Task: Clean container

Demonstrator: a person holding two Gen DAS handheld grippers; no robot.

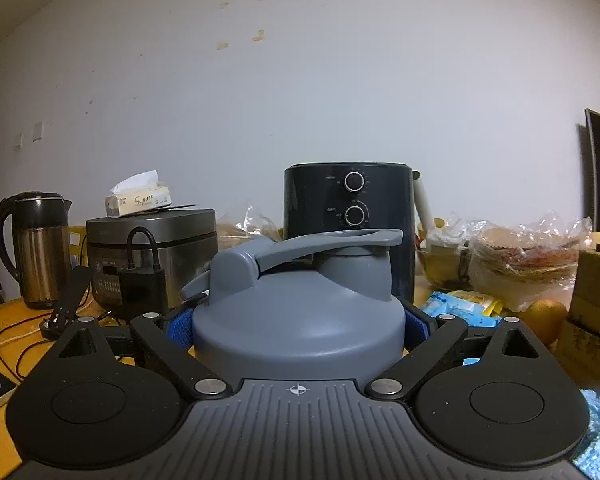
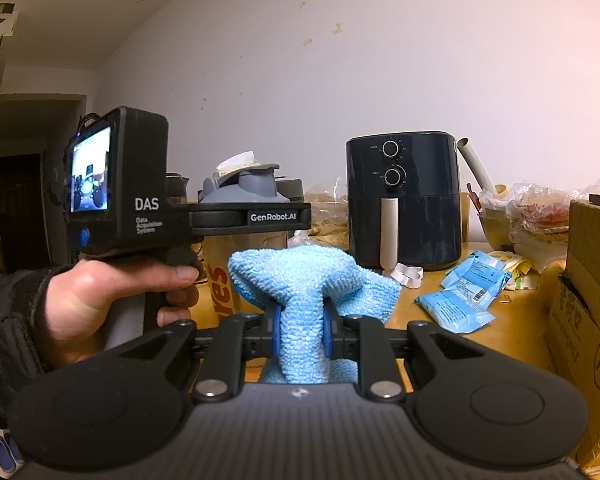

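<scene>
Item, nearest: the right gripper is pinching a bunched blue cloth between its blue pads, the cloth puffing out above the jaws and hanging down below them.

Item: the left gripper is clamping the container just under its grey lid, its blue pads pressing against both sides. The lid's carry loop is lying folded across the top. In the right wrist view the same container is showing to the left of the cloth, held upright over the table, with the person's left hand wrapping the handle beneath the device's lit screen.

Item, mid-table: blue packets are lying flat to the right, near a cardboard box.

Item, farther back: a dark air fryer is standing directly behind the container; to its left a rice cooker is carrying a tissue pack, with a kettle beside it. Crumpled plastic bags are sitting at right against the wall.
</scene>
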